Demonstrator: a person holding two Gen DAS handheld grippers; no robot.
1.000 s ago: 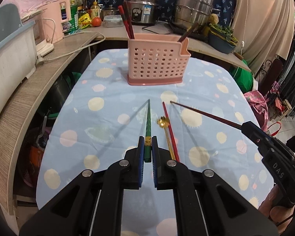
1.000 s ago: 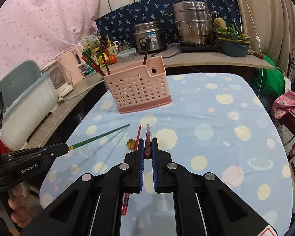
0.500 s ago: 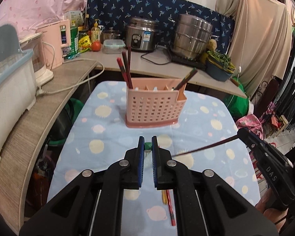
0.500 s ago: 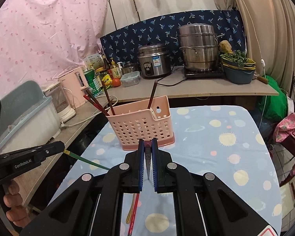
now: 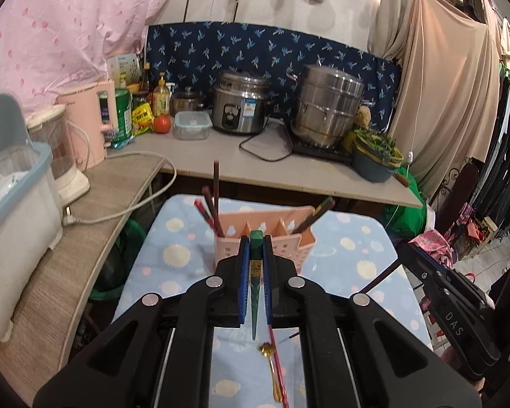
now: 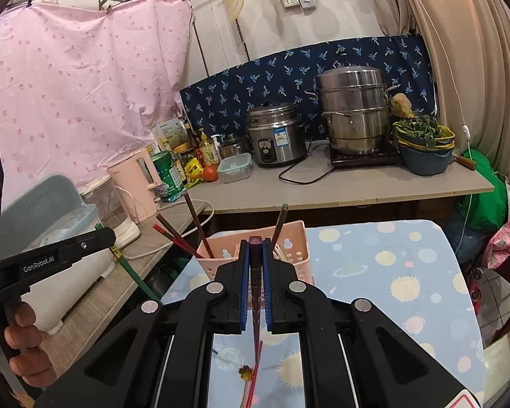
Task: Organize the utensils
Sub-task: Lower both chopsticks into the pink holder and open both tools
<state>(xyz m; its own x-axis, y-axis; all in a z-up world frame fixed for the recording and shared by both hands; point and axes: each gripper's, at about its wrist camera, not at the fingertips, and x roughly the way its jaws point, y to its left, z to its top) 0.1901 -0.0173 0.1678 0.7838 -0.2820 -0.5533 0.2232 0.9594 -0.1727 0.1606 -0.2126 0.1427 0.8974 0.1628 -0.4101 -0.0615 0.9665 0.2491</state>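
Note:
My left gripper (image 5: 256,248) is shut on a green chopstick (image 5: 255,282), held upright with its tip pointing down, above the table in front of the pink utensil basket (image 5: 301,248). My right gripper (image 6: 255,251) is shut on a dark maroon chopstick (image 6: 255,285), also tip down, in front of the basket (image 6: 297,248). The basket holds several dark and red chopsticks (image 5: 210,210). A gold spoon (image 5: 272,367) and a red chopstick (image 5: 279,370) lie on the blue dotted tablecloth (image 5: 173,255) below the grippers.
A wooden counter (image 5: 221,156) runs behind and to the left. It carries a rice cooker (image 5: 239,102), a steel steamer pot (image 5: 326,105), a pink kettle (image 5: 88,122), bottles, a white bin (image 5: 13,210) and a trailing cord (image 5: 132,210). Clothes hang at the right.
Both grippers have risen from the table and tilted up, each lifting its chopstick. The chopsticks now hang tip down instead of lying forward along the table.

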